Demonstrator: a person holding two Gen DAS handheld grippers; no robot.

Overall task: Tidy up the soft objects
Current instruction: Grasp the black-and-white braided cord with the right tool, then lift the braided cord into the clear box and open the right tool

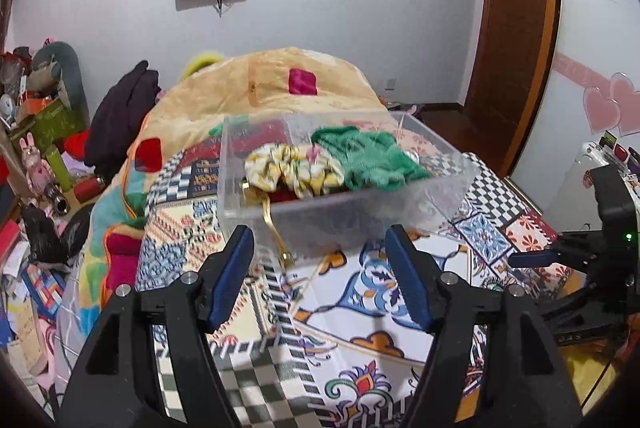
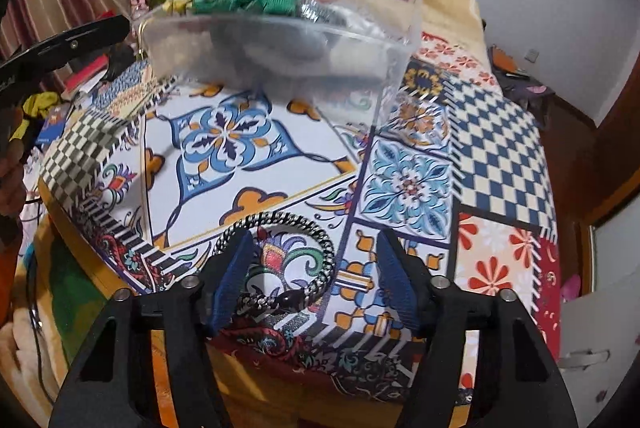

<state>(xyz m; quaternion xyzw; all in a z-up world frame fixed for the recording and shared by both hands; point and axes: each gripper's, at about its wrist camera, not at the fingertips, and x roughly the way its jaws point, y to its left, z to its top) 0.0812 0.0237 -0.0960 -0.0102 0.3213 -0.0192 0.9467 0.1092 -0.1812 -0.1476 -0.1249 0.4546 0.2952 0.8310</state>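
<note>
A clear plastic box (image 1: 400, 206) stands on the patterned bed cover and holds a green knitted cloth (image 1: 368, 156), a yellow-white scrunchie (image 1: 292, 170) and a gold ribbon (image 1: 276, 232) that hangs over its front wall. The box also shows in the right wrist view (image 2: 360, 68). My left gripper (image 1: 320, 268) is open and empty just in front of the box. My right gripper (image 2: 316, 280) is open over a black-and-white braided hair ring (image 2: 320, 248) lying on the cover; its left finger sits inside the ring.
The patterned cover (image 1: 360, 308) lies over a board on the bed. A folded yellow quilt (image 1: 280, 84) is behind the box. Cluttered boxes and toys (image 1: 40, 148) stand at the left. A brown door (image 1: 516, 28) is at the right.
</note>
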